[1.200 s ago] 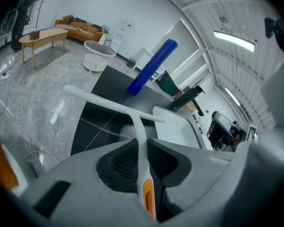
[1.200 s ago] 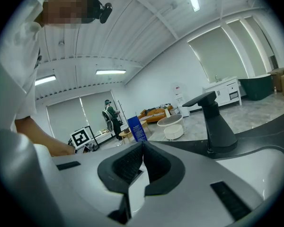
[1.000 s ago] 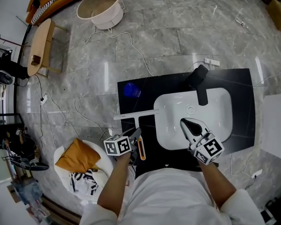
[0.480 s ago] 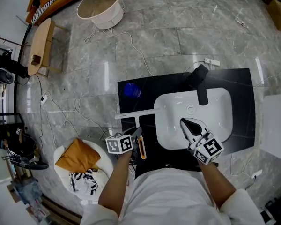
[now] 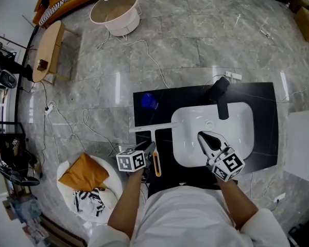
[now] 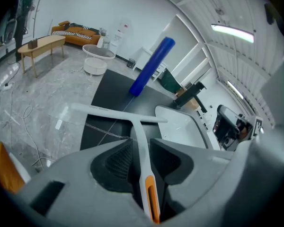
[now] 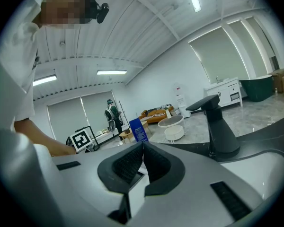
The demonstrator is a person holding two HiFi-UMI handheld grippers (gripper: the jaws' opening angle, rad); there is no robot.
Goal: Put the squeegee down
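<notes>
a black stone countertop (image 5: 262,94) with a white rounded sink basin (image 5: 239,130) stands on a grey marble floor. the white t-shaped squeegee with an orange handle end (image 6: 136,126) sits centre-left in the head view, its blade over the counter's left part beside the basin. its handle is clamped in the left gripper (image 5: 150,151). the right gripper (image 7: 143,149) is closed on nothing above the basin. lowering looks nearly done; letting go remains, and i cannot tell if the blade touches the counter.

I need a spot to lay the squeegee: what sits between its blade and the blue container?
Only bare black countertop, clear in the head view, separates the squeegee blade from the blue container.
</notes>
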